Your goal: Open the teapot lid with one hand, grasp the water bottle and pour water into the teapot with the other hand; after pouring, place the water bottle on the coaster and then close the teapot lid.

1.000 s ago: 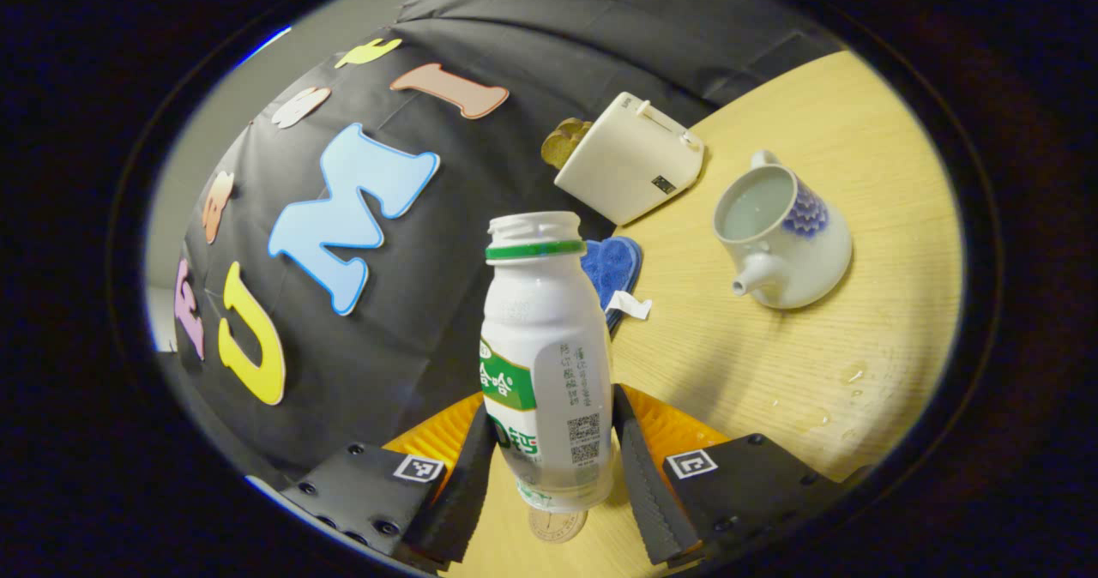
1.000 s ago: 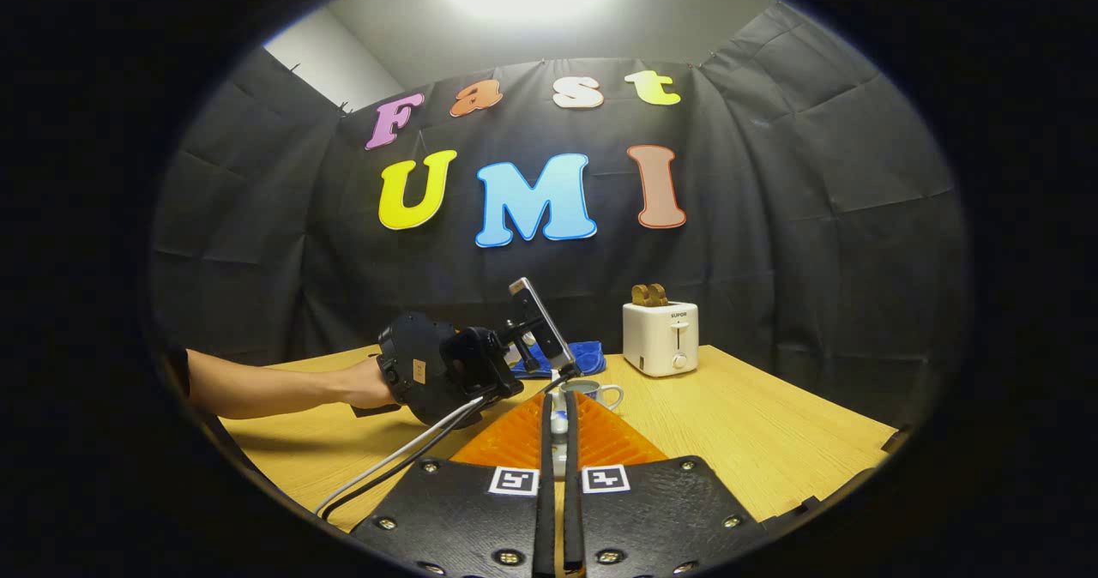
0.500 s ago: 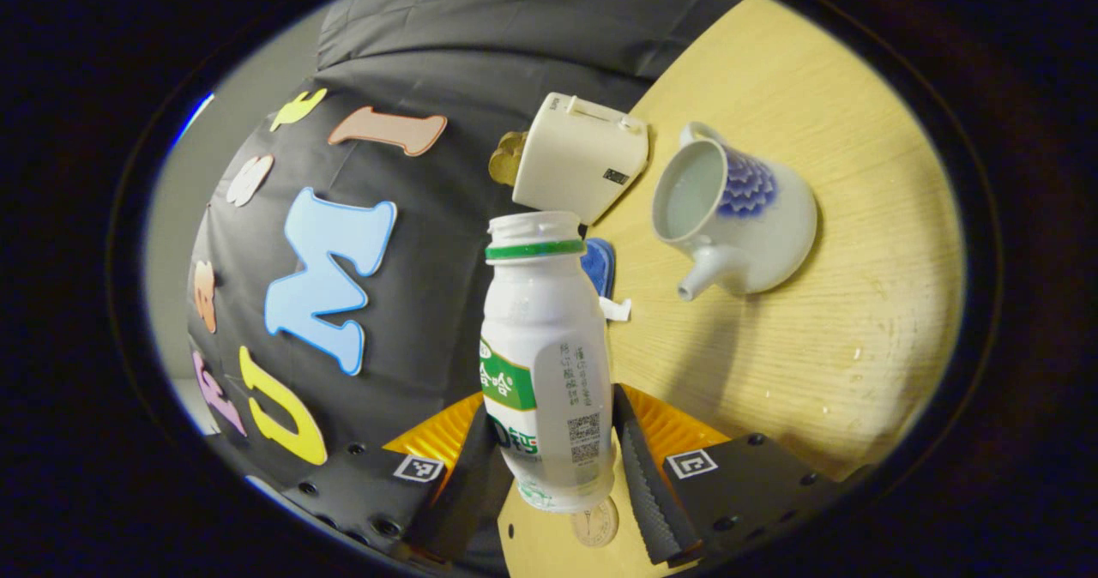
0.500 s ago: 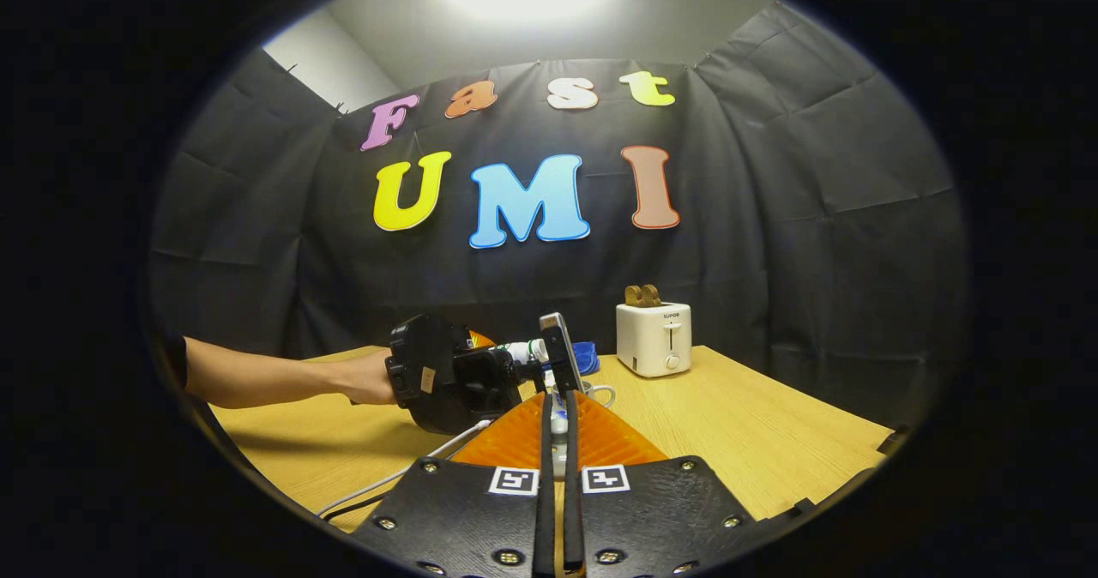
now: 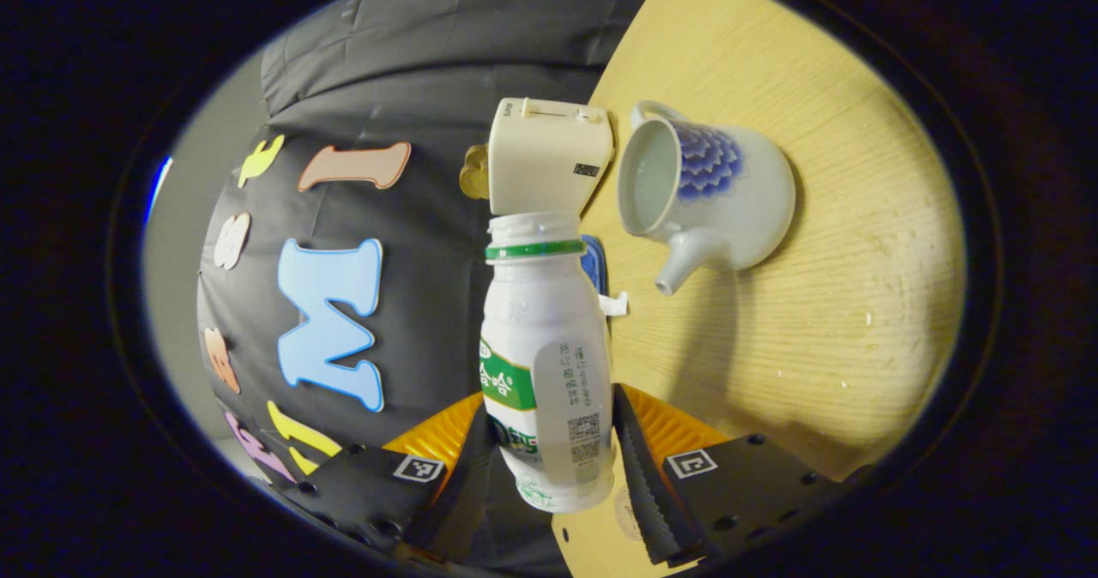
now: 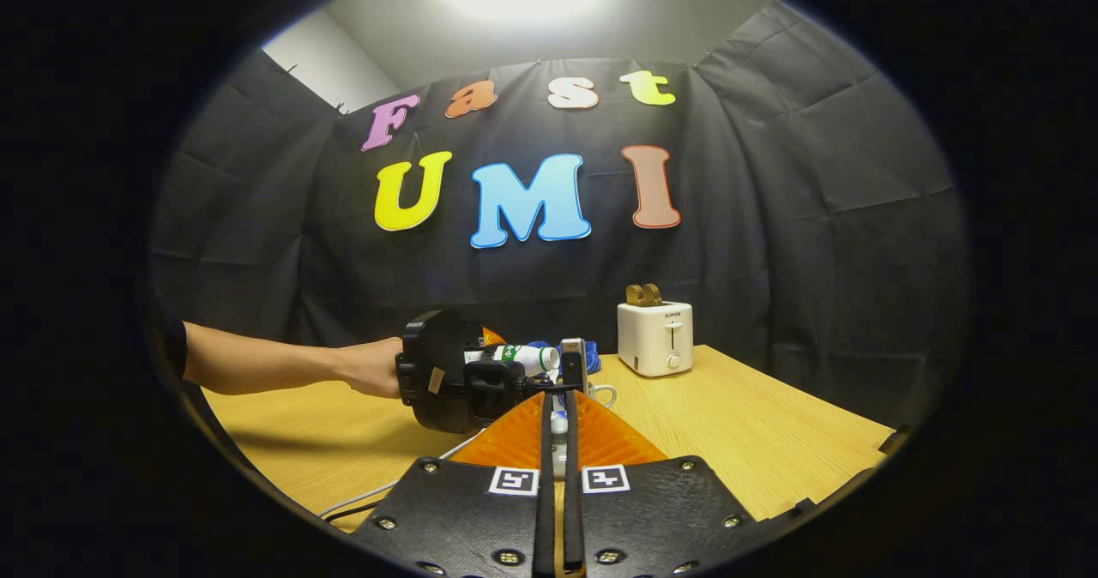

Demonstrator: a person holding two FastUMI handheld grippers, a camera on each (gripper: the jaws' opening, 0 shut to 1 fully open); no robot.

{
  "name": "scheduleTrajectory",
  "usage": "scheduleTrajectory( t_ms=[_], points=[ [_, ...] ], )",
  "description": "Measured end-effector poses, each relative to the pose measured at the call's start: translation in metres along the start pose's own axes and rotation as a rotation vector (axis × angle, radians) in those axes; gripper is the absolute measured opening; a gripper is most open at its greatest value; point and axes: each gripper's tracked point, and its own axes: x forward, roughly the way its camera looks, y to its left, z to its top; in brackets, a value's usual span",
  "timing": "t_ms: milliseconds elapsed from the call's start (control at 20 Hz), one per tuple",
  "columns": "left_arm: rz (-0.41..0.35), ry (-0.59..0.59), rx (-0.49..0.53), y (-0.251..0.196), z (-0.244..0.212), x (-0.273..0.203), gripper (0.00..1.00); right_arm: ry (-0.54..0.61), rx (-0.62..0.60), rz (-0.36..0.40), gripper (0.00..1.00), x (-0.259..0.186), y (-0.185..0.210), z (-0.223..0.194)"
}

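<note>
**Between the left tool's fingers: bottle, tipped sideways near the teapot mouth**

Left tool (image 5: 549,466): both fingers clamped on the lower body of the water bottle (image 5: 545,364), uncapped, green ring at the neck. Left gripper view is rolled, so the surface (image 5: 849,243) runs up the right side of it. Right gripper view shows the bottle (image 6: 519,357) lying roughly horizontal in that tool (image 6: 480,372), held by a hand (image 6: 373,368) with a bare forearm behind it, mouth pointing toward the teapot.

Teapot (image 5: 708,192): ahead and right of the left tool, on the surface, lid off, opening facing the camera, spout toward the bottle side, blue pattern on the wall. Bottle mouth is near the pot's rim but apart from it; can't tell whether water is flowing.

Toaster (image 5: 549,158): straight ahead past the bottle mouth, just beside the teapot, something brown in its slots. Blue cloth (image 5: 594,261): peeks out behind the bottle neck. Coaster (image 5: 628,509): round disc just below the bottle base, partly hidden by a finger.

Right tool (image 6: 556,441): fingers nearly together with a small white-and-blue piece pinched between them, likely the lid (image 6: 558,421); too small to confirm. Teapot handle shows just past its tips; toaster (image 6: 656,338) ahead-right.
</note>
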Motion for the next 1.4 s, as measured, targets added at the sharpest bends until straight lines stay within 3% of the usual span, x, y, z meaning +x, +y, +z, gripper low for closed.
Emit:
scheduleTrajectory(
  t_ms=[50,100,350,1100,1150,1200,1400],
  points=[
    [0.003,-0.001,0.016,0.001,0.001,0.000,0.84,0.002,0.001,0.001,0.04,0.001,0.000,-0.001],
    [0.006,-0.002,0.032,0.002,0.003,-0.001,0.74,0.004,0.001,0.001,0.04,0.001,0.000,-0.002],
    [0.001,0.001,0.092,0.004,0.003,-0.001,0.84,0.016,-0.001,0.006,0.04,0.000,-0.001,-0.006],
    [0.008,-0.011,0.220,0.016,0.008,-0.001,0.84,0.035,-0.012,0.016,0.04,-0.001,0.002,-0.009],
    [0.012,-0.012,0.236,0.018,0.009,0.000,0.79,0.037,-0.013,0.016,0.04,-0.001,0.002,-0.010],
    [0.015,-0.012,0.248,0.019,0.010,0.000,0.84,0.036,-0.013,0.015,0.04,-0.002,0.002,-0.010],
    [0.015,-0.013,0.277,0.020,0.008,0.000,0.84,0.035,-0.010,0.011,0.04,-0.002,0.000,-0.008]
  ],
)
